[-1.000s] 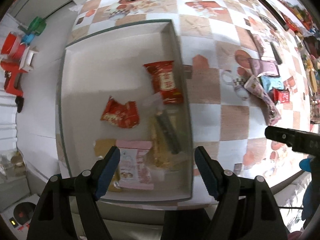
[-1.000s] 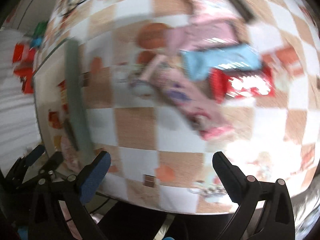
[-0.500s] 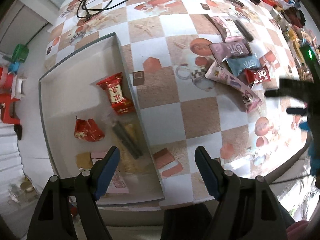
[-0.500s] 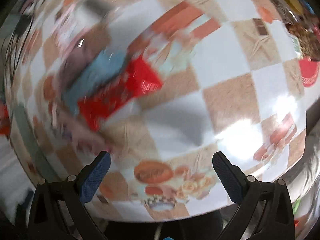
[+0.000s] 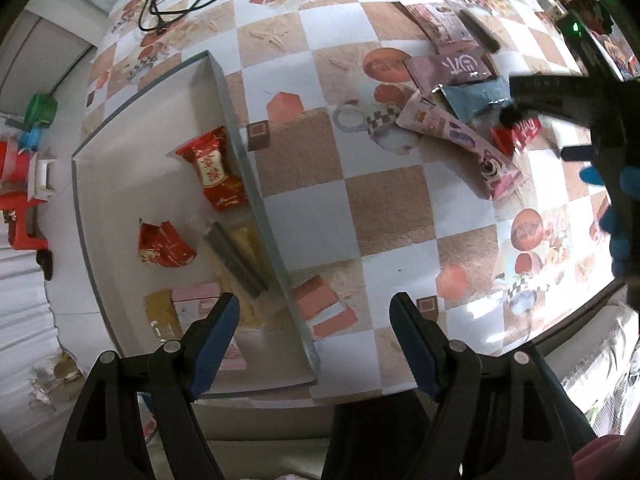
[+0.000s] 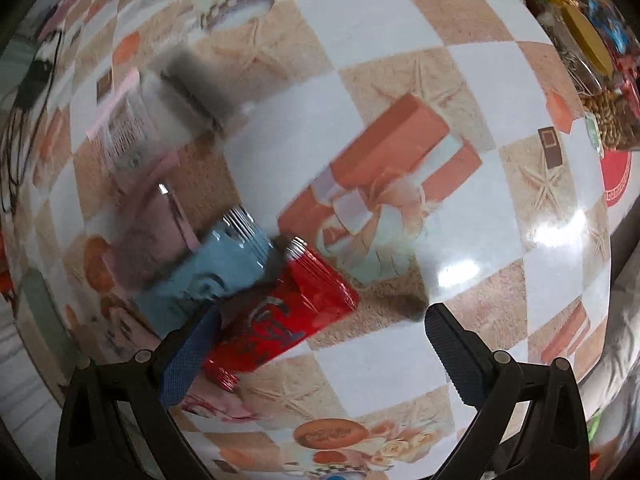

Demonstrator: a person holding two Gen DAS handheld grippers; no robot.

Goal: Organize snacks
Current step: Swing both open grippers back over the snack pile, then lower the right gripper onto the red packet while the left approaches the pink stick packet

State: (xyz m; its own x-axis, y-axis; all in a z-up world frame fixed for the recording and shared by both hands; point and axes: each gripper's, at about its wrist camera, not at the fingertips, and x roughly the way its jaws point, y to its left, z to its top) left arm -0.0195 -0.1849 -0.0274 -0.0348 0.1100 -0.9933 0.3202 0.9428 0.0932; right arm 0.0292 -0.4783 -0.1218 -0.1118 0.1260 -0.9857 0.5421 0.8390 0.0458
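Hovering over the loose snack cluster on the checkered table, right gripper pointing straight down, jaws spread wide, nothing clamped. Left pad overlapping the edge of the red packet; contact not confirmable from the blurred wrist view. Right pad over bare tabletop, well clear of any wrapper. Red packet lying flat, touching the blue packet, with a mauve packet just beside that and a long pink packet crossing beneath. Probable reason for this placement: red packet sits at the outer edge of the cluster, so one jaw gets free room on its open side. Left gripper also spread apart and empty, held above the near wall of the grey tray. Tray already containing a red candy bag, a crumpled red wrapper and several other packets near its right wall. Likely next step: close on the red packet, lift, carry to the tray. Open floor space remaining in the tray's far and left portions; wall to be cleared on entry. Risk: pinching the blue packet together with the red one.
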